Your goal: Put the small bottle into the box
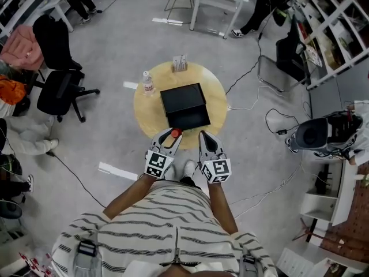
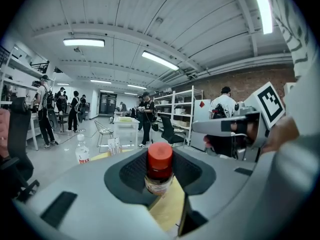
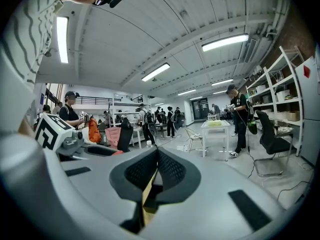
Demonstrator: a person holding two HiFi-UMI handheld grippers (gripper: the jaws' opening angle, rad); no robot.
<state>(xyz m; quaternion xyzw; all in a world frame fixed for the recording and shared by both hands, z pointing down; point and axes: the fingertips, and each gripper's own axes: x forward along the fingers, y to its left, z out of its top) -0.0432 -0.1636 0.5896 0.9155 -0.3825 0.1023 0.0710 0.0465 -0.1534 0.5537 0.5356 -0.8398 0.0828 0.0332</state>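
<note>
A small bottle [image 2: 159, 170] with a red cap [image 1: 175, 133] is clamped between the jaws of my left gripper [image 1: 173, 135], which is shut on it just above the near edge of the round wooden table [image 1: 148, 111]. The open black box [image 1: 184, 106] sits in the middle of the table, a little beyond the bottle. My right gripper [image 1: 205, 136] hovers beside the left one at the table's near edge, shut with nothing between its jaws [image 3: 154, 170]. In the left gripper view the right gripper [image 2: 235, 131] shows at the right.
A clear water bottle [image 1: 148, 83] stands at the table's far left edge and a small holder with cards [image 1: 179, 64] at the far edge. Black office chairs [image 1: 57, 77] stand left, a speaker-like device [image 1: 316, 134] and cables right. People [image 2: 45, 109] stand further off.
</note>
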